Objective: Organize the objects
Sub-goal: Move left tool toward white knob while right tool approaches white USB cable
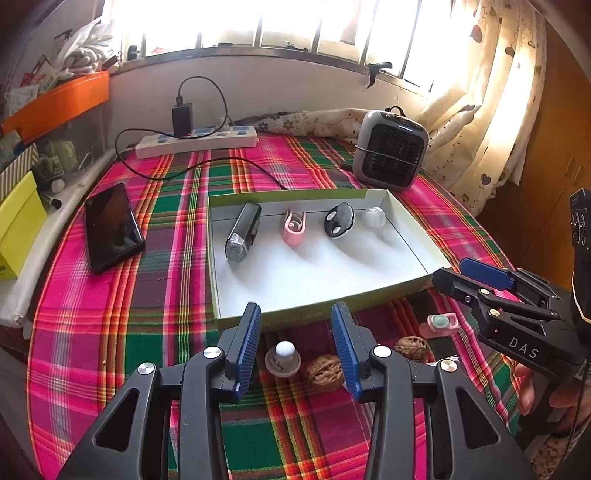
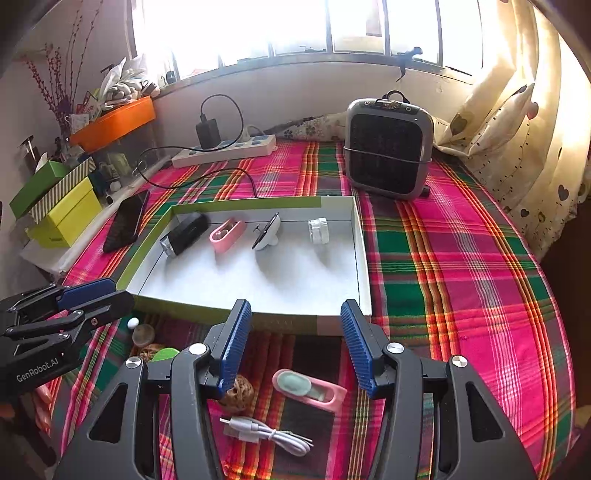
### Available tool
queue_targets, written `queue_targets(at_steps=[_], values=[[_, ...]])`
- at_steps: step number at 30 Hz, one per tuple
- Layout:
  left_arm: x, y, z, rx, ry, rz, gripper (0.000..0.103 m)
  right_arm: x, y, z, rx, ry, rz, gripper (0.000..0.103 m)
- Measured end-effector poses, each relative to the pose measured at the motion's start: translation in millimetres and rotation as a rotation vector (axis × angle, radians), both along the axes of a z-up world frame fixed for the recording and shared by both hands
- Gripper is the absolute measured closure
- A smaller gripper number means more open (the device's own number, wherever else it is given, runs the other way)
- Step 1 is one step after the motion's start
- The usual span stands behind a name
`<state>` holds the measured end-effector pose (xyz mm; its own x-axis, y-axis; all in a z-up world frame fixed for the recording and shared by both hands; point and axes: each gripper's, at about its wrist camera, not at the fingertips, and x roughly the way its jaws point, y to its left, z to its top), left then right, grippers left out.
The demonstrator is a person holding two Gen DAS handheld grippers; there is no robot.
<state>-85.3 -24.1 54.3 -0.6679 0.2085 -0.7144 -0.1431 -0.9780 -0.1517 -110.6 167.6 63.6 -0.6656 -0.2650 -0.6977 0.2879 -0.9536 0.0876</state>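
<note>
Four items are already being kept in the box (image 1: 325,295); both claws, left claw (image 1: 295,347) and right claw (image 2: 295,343), are being held half-open, empty, above walnuts (image 1: 324,372) awaiting pickup on the table (image 1: 110,332)

Walnut (image 2: 236,393) half hidden behind right gripper's (image 2: 295,345) left finger. Green item (image 2: 165,354) left of it mostly covered, unidentifiable. Window panes (image 1: 258,22) overexposed.
</note>
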Motion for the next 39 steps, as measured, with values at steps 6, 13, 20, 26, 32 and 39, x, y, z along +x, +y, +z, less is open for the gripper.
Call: queue_targets(at_steps=[6,13,20,26,32,39], values=[[20,-11,-4,0.016,0.011,0.017,0.065,17,8,-2,-0.013,0.006,-0.004,0.052],[35,-21,-17,0.036,0.003,0.025,0.065,30,19,-6,-0.036,0.007,-0.025,0.052],[42,-22,-30,0.061,-0.018,0.002,0.065,43,27,-12,-0.057,0.003,-0.027,0.052],[42,-20,-37,0.073,-0.028,-0.011,0.065,53,29,-21,-0.068,-0.014,0.022,0.052],[40,-20,-42,0.068,-0.041,-0.013,0.065,54,16,-30,-0.095,-0.049,0.126,0.052],[35,-20,-47,0.066,-0.053,-0.025,0.065,48,12,-43,-0.081,-0.1,0.173,0.052]])
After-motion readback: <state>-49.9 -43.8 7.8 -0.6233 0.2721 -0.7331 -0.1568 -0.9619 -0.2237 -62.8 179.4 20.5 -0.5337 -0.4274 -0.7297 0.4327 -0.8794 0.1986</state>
